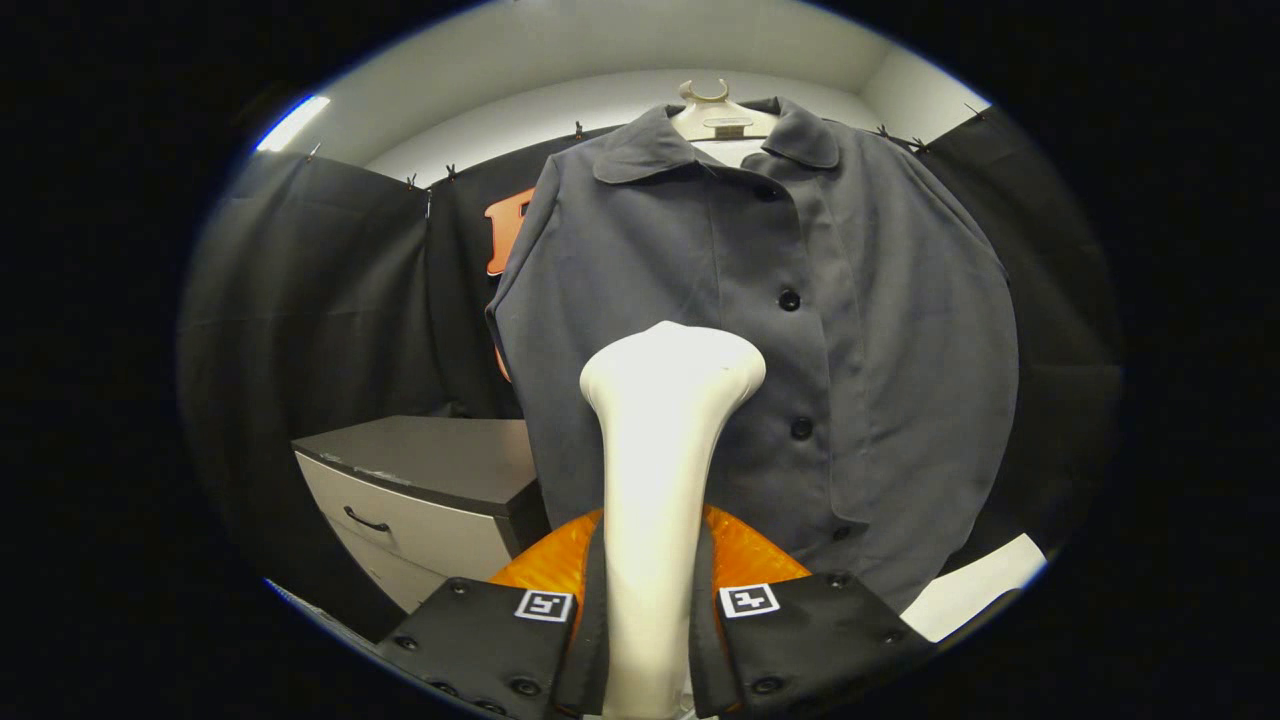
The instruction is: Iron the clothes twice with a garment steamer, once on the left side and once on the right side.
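Note:
A dark grey button-up shirt (860, 330) hangs on a pale hanger (720, 110) straight ahead of me. My gripper (650, 600) is shut on the white garment steamer (665, 440), both fingers pressing on its handle. The steamer's wide head rises beyond the fingertips and faces the shirt's lower left front, just left of the button row. I cannot tell whether the head touches the cloth. An orange part of the steamer (750, 555) shows behind the fingers.
A low cabinet (430, 490) with a dark top and pale drawers stands to the left, beside the shirt's hem. A white surface (980, 590) lies low on the right. Black cloth walls close in the booth on both sides.

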